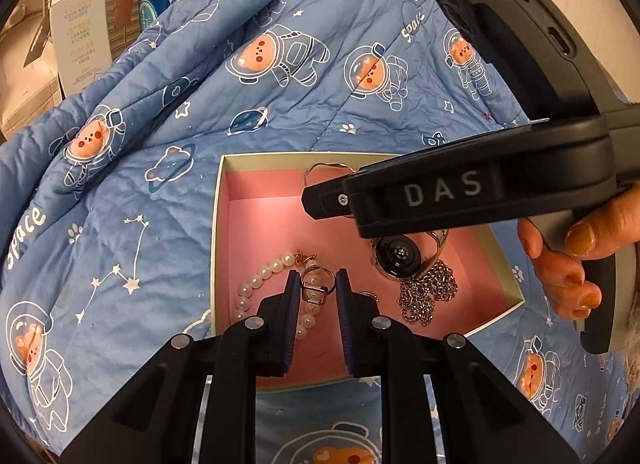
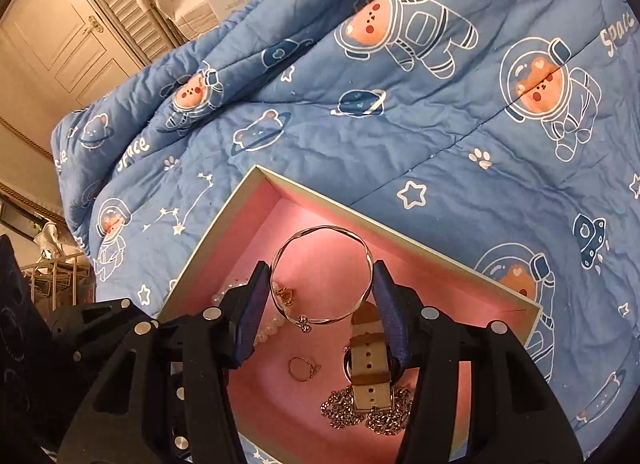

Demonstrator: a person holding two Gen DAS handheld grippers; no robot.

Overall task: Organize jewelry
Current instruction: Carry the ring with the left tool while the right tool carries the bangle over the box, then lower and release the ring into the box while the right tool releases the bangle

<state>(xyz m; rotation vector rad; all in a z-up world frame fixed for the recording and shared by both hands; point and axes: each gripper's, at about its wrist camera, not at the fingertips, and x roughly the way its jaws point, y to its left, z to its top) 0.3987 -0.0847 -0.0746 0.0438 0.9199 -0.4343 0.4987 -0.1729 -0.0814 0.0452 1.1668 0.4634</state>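
Note:
A pink-lined open box [image 1: 264,199] [image 2: 304,219] lies on a blue space-print quilt. In it are a pearl bracelet [image 1: 256,282], a ring [image 1: 314,288], a watch [image 1: 398,256] [image 2: 370,360], a silver chain [image 1: 428,296] [image 2: 360,412], a thin ring [image 2: 302,368] and a silver bangle [image 2: 320,276]. My left gripper [image 1: 318,284] is open over the box, its fingertips on either side of the ring. My right gripper [image 2: 320,292] is open, its pads against both sides of the bangle. It shows from the side in the left wrist view [image 1: 460,191].
The quilt [image 1: 280,75] [image 2: 420,123] is bunched into a high fold behind the box. A white carton [image 1: 80,23] stands at the far left. A cream door [image 2: 60,43] and louvred panels are beyond the bed. A hand [image 1: 568,264] holds the right gripper's handle.

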